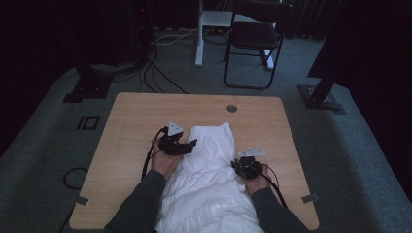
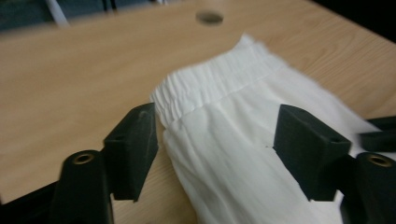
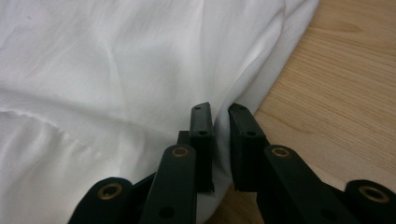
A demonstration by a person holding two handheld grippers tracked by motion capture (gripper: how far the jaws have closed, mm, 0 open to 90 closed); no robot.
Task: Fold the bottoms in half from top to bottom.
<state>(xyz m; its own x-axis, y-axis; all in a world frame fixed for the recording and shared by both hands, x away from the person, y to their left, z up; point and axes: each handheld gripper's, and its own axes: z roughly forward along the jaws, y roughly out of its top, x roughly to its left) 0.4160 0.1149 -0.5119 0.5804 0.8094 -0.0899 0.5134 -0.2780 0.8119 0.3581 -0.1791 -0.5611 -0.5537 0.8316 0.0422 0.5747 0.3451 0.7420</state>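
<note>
A white garment with a gathered elastic waistband at its far end lies lengthwise on the wooden table, its near end hanging over the front edge. My left gripper hovers at the garment's left edge just below the waistband. Its jaws stand wide open, with the cloth lying beneath them and untouched by the pads. My right gripper sits at the garment's right edge. In the right gripper view it is shut on a thin fold of the white cloth.
A round cable hole is set in the table beyond the garment. Bare wood lies to the left and right of the cloth. Behind the table stand a black folding chair and a white desk leg, with cables on the floor.
</note>
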